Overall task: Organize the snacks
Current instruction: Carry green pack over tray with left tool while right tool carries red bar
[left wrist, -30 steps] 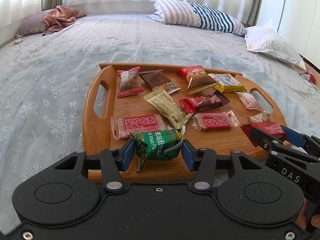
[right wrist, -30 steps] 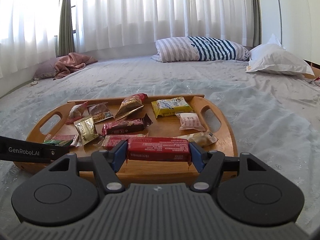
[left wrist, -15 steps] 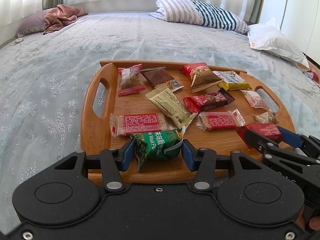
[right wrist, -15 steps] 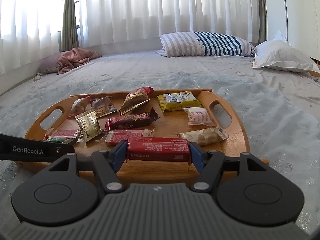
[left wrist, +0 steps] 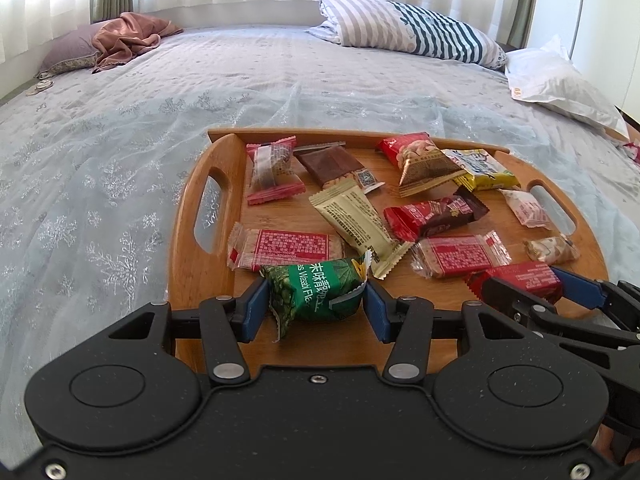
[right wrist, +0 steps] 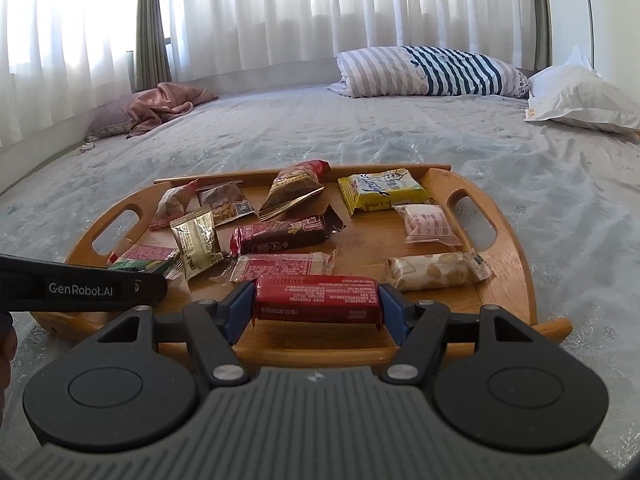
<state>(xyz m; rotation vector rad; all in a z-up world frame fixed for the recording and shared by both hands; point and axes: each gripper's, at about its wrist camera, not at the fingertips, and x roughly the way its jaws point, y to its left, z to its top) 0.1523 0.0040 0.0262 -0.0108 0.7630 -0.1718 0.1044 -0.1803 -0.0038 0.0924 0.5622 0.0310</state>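
While both grippers hover over the near edge of the oval bamboo tray point(left wrist: 182, 216), each is clamped on a snack: the left gripper point(left wrist: 316, 308) pinches a crinkly green wasabi-pea packet point(left wrist: 316, 294) between its blue pads, and the right gripper point(right wrist: 318, 308) squeezes a flat red foil bar point(right wrist: 318, 298) endwise. On the glossy wood lie more wrappers, among them a beige sachet point(left wrist: 352, 220), a yellow biscuit pack point(right wrist: 380, 192) at the far right and a clear-wrapped nougat roll point(right wrist: 434, 270). Compared with a second ago, both grips are unchanged and the tray sits slightly lower in each view. Small print on the wrappers is unreadable, and a hand point(right wrist: 6, 356) is cut off at the left edge of the right wrist view.
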